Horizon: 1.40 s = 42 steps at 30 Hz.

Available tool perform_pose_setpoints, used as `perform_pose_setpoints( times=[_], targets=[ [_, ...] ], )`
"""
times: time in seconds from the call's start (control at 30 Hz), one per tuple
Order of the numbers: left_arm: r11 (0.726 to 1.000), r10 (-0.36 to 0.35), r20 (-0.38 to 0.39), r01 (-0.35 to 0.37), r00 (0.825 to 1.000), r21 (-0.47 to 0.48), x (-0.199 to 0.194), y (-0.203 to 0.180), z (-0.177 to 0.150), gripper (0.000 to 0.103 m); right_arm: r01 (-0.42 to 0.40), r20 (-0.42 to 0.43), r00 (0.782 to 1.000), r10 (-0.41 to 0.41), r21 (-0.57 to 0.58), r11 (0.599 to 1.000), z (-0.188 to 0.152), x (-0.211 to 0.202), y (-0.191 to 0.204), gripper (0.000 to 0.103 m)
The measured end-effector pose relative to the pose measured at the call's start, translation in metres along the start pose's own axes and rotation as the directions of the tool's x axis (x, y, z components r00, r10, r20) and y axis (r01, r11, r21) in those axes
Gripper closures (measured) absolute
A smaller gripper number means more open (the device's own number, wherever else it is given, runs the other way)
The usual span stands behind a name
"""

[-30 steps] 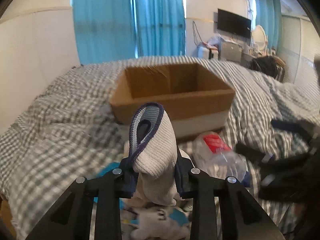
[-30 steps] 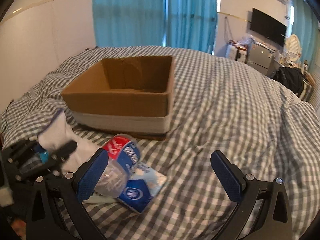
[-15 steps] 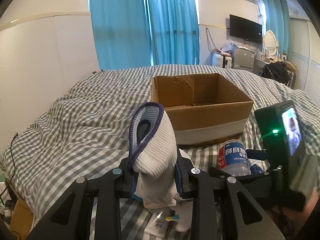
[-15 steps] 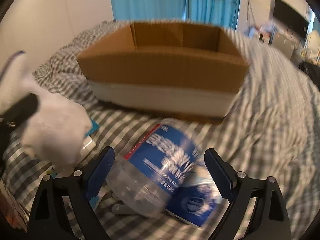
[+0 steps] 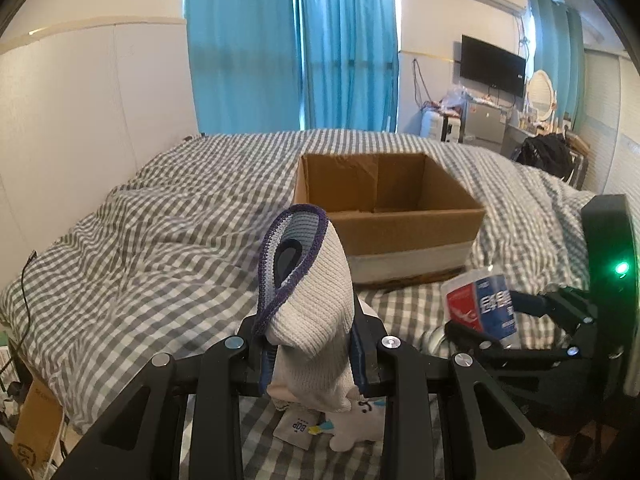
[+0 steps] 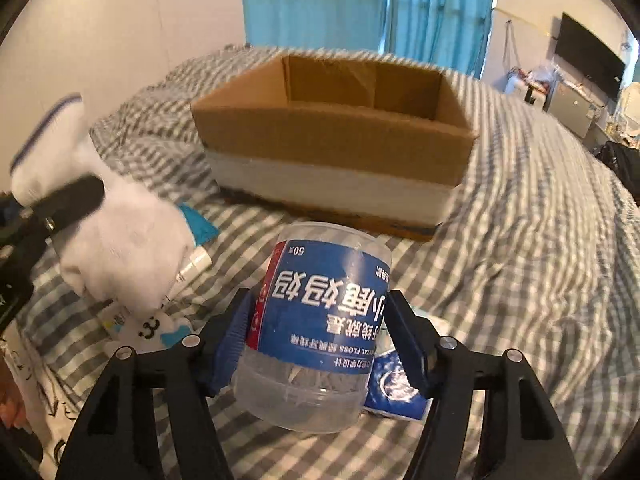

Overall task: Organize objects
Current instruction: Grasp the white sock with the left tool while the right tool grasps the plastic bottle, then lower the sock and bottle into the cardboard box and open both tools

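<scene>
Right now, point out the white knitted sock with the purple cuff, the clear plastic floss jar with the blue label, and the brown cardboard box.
white knitted sock (image 5: 316, 316): left wrist view, on its ribbed body.
clear plastic floss jar (image 6: 324, 308): right wrist view, on its blue label.
brown cardboard box (image 5: 404, 230): left wrist view, on its near wall.

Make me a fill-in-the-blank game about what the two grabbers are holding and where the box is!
1. The left gripper is squeezing a white ____ with a purple cuff.
2. The right gripper holds a clear jar whose label is mostly ____.
3. The cardboard box sits on a bed with a ____ cover.
4. The top of the box is ____.

Missing words: sock; blue; checked; open
</scene>
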State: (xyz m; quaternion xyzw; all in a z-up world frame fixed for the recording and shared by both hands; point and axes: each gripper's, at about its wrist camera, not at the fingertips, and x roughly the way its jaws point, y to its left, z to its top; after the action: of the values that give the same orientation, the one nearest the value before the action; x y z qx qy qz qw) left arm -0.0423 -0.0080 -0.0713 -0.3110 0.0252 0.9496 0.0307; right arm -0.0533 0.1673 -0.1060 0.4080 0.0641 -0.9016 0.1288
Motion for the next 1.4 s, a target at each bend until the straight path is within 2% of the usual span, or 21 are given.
perform_pose_setpoints(
  times=[0.13,0.3,0.43,0.5,0.57,0.7,0.83,0.93,1.03,1.2,1.4],
  targets=[
    [0.999,-0.041,0.03,0.041,0.999,0.0,-0.011,-0.003,0.021,0.073,0.004,0.068,0.998,-0.003,-0.014,1.0,0.014,-0.031,-0.006,0.037],
    [0.998,-0.055,0.132,0.052,0.99,0.023,-0.022,-0.006,0.073,0.073,0.05,0.173,0.984,-0.035,-0.087,0.995,0.048,-0.073,-0.011,0.038],
    [0.999,-0.026,0.181,0.019,0.983,0.042,-0.012,-0.007,0.114,0.073,0.058,0.251,0.968,-0.029,-0.108,0.992,0.086,-0.096,-0.022,0.038],
    [0.998,-0.004,0.205,-0.009,0.979,0.062,-0.002,-0.009,0.131,0.073,0.051,0.277,0.961,-0.02,-0.104,0.993,0.11,-0.1,-0.032,0.038],
    [0.998,-0.007,0.209,-0.007,0.978,0.066,0.01,-0.01,0.143,0.073,0.045,0.288,0.957,-0.015,-0.1,0.994,0.128,-0.101,-0.035,0.038],
    [0.997,-0.018,0.186,0.004,0.982,0.073,0.051,-0.013,0.167,0.073,0.034,0.284,0.959,-0.001,-0.112,0.993,0.164,-0.085,-0.048,0.038],
    [0.994,-0.03,0.149,0.015,0.988,0.105,0.102,-0.019,0.173,0.073,0.014,0.246,0.969,0.011,-0.101,0.995,0.194,-0.041,-0.061,0.038],
    [0.991,-0.048,0.089,0.036,0.995,0.129,0.142,-0.024,0.17,0.073,-0.012,0.205,0.978,0.03,-0.086,0.996,0.201,-0.001,-0.067,0.038],
    [0.987,-0.056,0.049,0.048,0.997,0.153,0.178,-0.027,0.165,0.073,-0.017,0.127,0.992,0.028,-0.086,0.996,0.201,0.048,-0.072,0.038],
    [0.985,-0.05,0.016,0.047,0.999,0.163,0.204,-0.033,0.154,0.073,-0.034,0.063,0.997,0.04,-0.099,0.995,0.2,0.099,-0.079,0.038],
    [0.982,-0.059,-0.006,0.059,0.998,0.178,0.205,-0.04,0.151,0.073,-0.068,0.08,0.994,0.074,-0.079,0.995,0.196,0.104,-0.085,0.038]
  ],
)
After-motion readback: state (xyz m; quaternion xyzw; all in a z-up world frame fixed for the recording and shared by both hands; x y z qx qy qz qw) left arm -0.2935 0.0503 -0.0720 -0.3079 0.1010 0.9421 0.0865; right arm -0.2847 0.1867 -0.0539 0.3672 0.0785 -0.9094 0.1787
